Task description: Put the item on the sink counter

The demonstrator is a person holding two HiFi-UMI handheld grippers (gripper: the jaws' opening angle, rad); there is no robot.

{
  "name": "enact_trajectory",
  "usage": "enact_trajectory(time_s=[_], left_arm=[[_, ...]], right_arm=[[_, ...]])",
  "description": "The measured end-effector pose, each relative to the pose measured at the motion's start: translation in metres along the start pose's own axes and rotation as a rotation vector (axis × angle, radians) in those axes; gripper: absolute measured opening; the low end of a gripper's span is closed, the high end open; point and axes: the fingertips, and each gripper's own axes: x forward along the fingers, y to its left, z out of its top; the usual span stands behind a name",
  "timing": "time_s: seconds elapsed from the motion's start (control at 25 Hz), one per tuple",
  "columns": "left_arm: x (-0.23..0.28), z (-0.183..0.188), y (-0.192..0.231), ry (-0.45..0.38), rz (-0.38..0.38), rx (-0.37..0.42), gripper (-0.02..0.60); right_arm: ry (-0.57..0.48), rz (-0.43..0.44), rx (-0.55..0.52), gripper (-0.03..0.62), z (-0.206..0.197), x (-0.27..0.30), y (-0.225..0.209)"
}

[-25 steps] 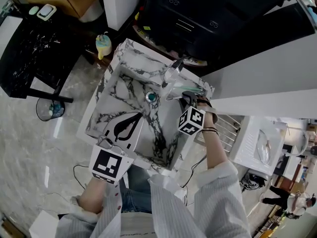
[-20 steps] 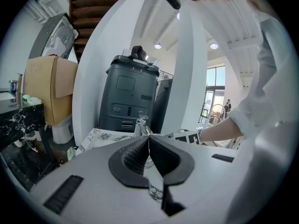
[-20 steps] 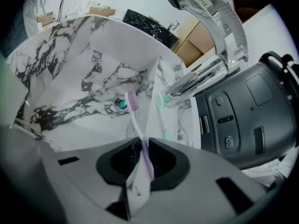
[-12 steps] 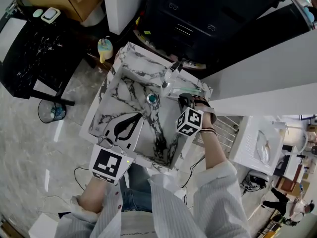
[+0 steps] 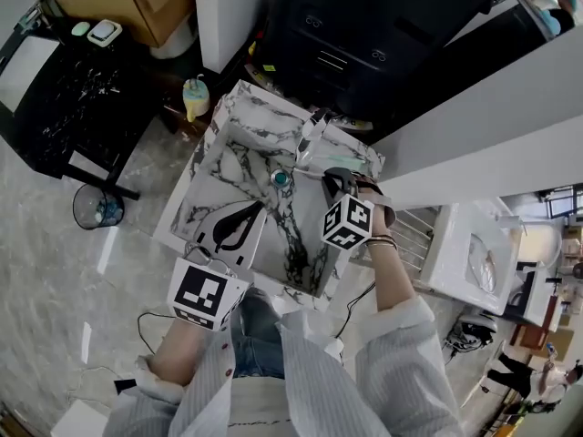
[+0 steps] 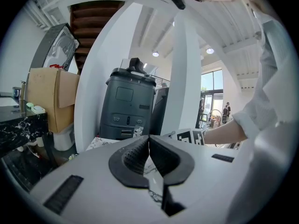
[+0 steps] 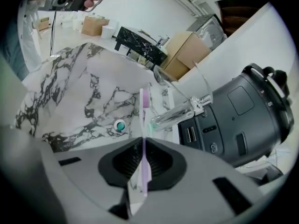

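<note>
Lilac toothbrush (image 7: 143, 120) held over the marble sink, bound for the ledge

Your right gripper (image 7: 143, 141), its jaws having just been closing, pinches the single brush by its handle. The brush's long axis runs straight out from the jaws toward the far side, its tip just short of the one clear tap (image 7: 180, 113), with the sink counter (image 5: 260, 98) rim beyond. Your left gripper (image 6: 149, 141), closed on nothing, hangs near left over the basin, so the right hand is nearer.
</note>
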Motion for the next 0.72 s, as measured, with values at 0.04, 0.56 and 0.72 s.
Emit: enact_trajectory(time_s=[0.04,0.56,0.72], left_arm=[[-0.003,0.0,-0.001,-0.005,0.001,-0.003,0.015],[-0.056,0.007,0.006,-0.042,0.03,0.008,0.016],[-0.089,0.004,0.011,-0.056,0.055,0.003,0.017]], right_arm=[[-0.008,-0.006,0.014,0.031,0.004,-0.005,0.0],[-0.156,-0.054,0.187,0.031,0.082,-0.07,0.018],[-0.211,-0.06,0.25,0.031,0.112,-0.092,0.035]])
